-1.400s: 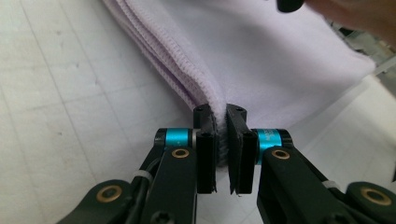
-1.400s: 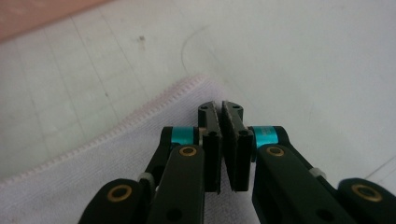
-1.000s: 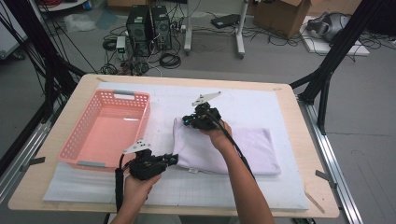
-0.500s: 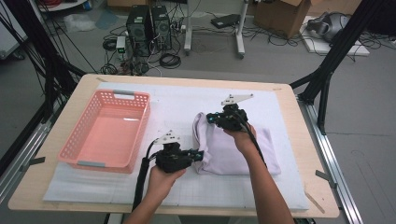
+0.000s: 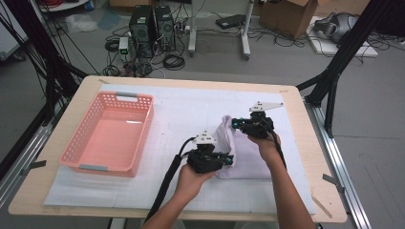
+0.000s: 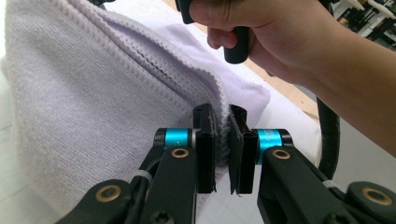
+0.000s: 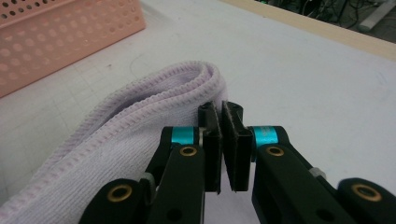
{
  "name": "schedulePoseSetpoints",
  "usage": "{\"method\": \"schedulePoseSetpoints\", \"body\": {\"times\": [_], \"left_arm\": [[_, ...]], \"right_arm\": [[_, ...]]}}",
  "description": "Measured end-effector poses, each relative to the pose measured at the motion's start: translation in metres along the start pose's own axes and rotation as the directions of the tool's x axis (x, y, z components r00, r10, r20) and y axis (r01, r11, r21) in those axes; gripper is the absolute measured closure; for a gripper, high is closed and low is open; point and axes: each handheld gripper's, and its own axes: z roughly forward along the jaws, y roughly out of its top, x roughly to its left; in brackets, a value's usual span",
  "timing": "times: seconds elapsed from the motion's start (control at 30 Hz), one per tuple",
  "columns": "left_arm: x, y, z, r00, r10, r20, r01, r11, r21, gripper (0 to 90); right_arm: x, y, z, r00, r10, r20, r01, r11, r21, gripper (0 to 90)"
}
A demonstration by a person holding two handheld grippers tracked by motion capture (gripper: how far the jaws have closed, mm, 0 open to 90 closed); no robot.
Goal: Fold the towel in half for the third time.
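Observation:
A pale lilac towel [image 5: 239,152] lies on the white mat, its left part lifted and folded over toward the right. My left gripper [image 5: 230,159] is shut on the towel's near hem [image 6: 223,122], the cloth pinched between its pads. My right gripper [image 5: 235,123] is shut on the far hem [image 7: 215,95], where the doubled edge curls up beside the pads. In the left gripper view the towel [image 6: 93,107] hangs as a broad sheet on the left, and the person's other hand [image 6: 261,32] holds the right gripper behind it.
A pink plastic basket [image 5: 111,134] stands at the left of the mat; its perforated wall [image 7: 65,28] shows in the right gripper view. The white mat [image 5: 191,109] covers most of the wooden table [image 5: 315,191]. Black frame posts stand at both sides.
Both grippers have travelled to the right with the towel's left edge, folding it over onto the right half. The towel's footprint on the mat has become narrower.

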Motion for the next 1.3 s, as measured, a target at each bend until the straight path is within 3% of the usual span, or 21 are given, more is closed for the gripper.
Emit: {"method": "schedulePoseSetpoints", "body": {"times": [0.27, 0.4, 0.47, 0.57, 0.73, 0.8, 0.97, 1.17, 1.23, 1.3], "left_arm": [[-0.013, 0.002, 0.031, 0.9997, 0.025, 0.004, -0.025, 0.9996, 0.012, 81.2], [-0.016, 0.001, 0.038, 0.9991, 0.040, -0.012, -0.040, 0.9991, -0.011, 64.8], [-0.015, 0.001, 0.035, 0.9977, 0.064, -0.023, -0.065, 0.9974, -0.031, 54.2], [-0.014, 0.004, 0.026, 0.9960, 0.084, -0.031, -0.086, 0.9940, -0.067, 45.6], [-0.010, 0.005, 0.009, 0.9905, 0.116, -0.074, -0.123, 0.9869, -0.104, 42.2], [-0.002, 0.001, -0.001, 0.9881, 0.119, -0.097, -0.129, 0.9859, -0.106, 42.2], [0.015, -0.011, -0.013, 0.9869, 0.096, -0.130, -0.110, 0.9881, -0.108, 41.6], [0.033, -0.026, -0.026, 0.9844, 0.066, -0.163, -0.085, 0.9902, -0.110, 40.5], [0.037, -0.029, -0.030, 0.9844, 0.057, -0.166, -0.076, 0.9908, -0.112, 40.5], [0.040, -0.032, -0.033, 0.9838, 0.060, -0.169, -0.080, 0.9901, -0.115, 40.4]], "right_arm": [[-0.018, -0.017, -0.021, 0.9980, 0.029, 0.056, -0.030, 1.000, 0.006, 87.1], [-0.026, -0.019, -0.028, 0.9964, 0.039, 0.075, -0.039, 0.999, 0.000, 87.1], [-0.031, -0.022, -0.033, 0.9956, 0.045, 0.083, -0.046, 0.999, 0.007, 87.1], [-0.035, -0.024, -0.036, 0.9942, 0.051, 0.095, -0.053, 0.999, 0.014, 87.1], [-0.042, -0.028, -0.040, 0.9908, 0.057, 0.123, -0.060, 0.998, 0.022, 87.1], [-0.048, -0.032, -0.044, 0.9870, 0.070, 0.144, -0.075, 0.997, 0.029, 87.1], [-0.056, -0.046, -0.049, 0.9772, 0.067, 0.201, -0.082, 0.995, 0.064, 87.1], [-0.062, -0.059, -0.056, 0.9698, 0.110, 0.218, -0.124, 0.991, 0.052, 85.9], [-0.061, -0.060, -0.060, 0.9642, 0.131, 0.231, -0.144, 0.989, 0.041, 81.0], [-0.061, -0.060, -0.066, 0.9552, 0.161, 0.248, -0.169, 0.985, 0.013, 70.3]]}}
